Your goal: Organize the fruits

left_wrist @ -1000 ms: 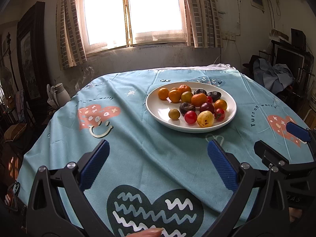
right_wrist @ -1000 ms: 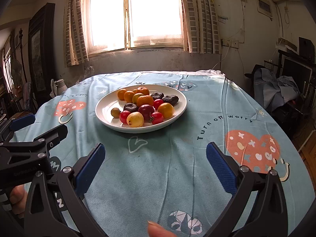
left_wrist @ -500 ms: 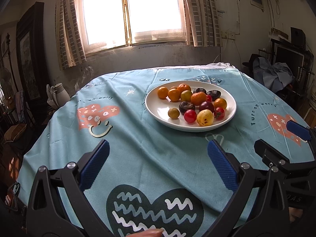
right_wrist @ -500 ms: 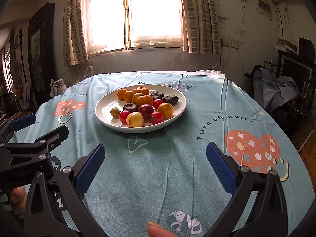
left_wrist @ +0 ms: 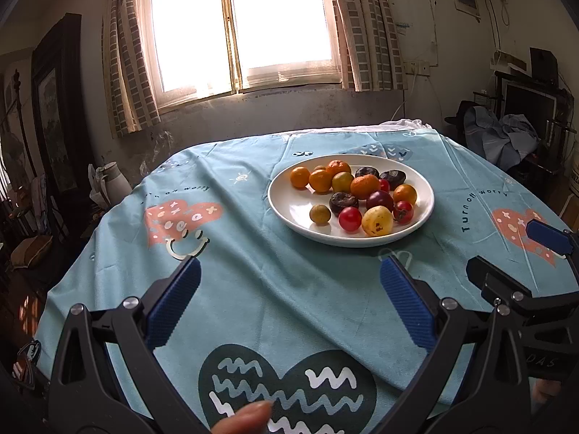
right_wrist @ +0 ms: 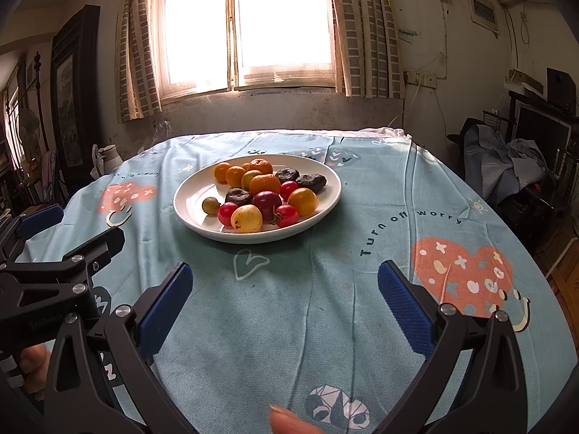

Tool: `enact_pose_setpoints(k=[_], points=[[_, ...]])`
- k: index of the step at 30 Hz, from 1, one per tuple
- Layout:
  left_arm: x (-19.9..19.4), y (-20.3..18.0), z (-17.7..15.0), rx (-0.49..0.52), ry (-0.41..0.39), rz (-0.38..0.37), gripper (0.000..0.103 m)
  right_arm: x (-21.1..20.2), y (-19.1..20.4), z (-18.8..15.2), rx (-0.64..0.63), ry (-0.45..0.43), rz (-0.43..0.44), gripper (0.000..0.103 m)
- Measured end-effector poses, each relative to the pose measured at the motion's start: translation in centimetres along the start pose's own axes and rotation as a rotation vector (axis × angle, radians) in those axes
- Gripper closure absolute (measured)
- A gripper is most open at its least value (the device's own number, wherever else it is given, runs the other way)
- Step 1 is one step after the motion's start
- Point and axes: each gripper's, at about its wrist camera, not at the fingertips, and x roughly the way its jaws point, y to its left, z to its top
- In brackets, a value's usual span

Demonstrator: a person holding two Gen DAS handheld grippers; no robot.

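Note:
A white plate sits on the teal tablecloth and holds several small fruits: oranges, red tomatoes, dark plums, a yellow fruit and a small greenish one. My left gripper is open over the cloth, short of the plate and holding nothing. My right gripper is open too, nearer than the plate and to its right. Each gripper shows at the edge of the other's view.
The round table's cloth falls off at the left and near edges. A white jug stands beyond the table at left. Clothes are piled on furniture at right. A fingertip shows at the bottom edge.
Both views have drifted very slightly; the plate sits marginally closer in the frames. Both grippers remain open and empty.

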Motion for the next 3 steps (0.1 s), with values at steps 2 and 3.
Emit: enact_pose_setpoints(k=[2, 3], points=[[0.04, 0.19, -0.01, -0.005, 0.003, 0.002, 0.002, 0.00, -0.03, 0.00, 0.001, 0.000, 0.000, 0.001], [0.08, 0.35, 0.00, -0.010, 0.007, 0.000, 0.002, 0.00, -0.03, 0.00, 0.002, 0.000, 0.000, 0.001]])
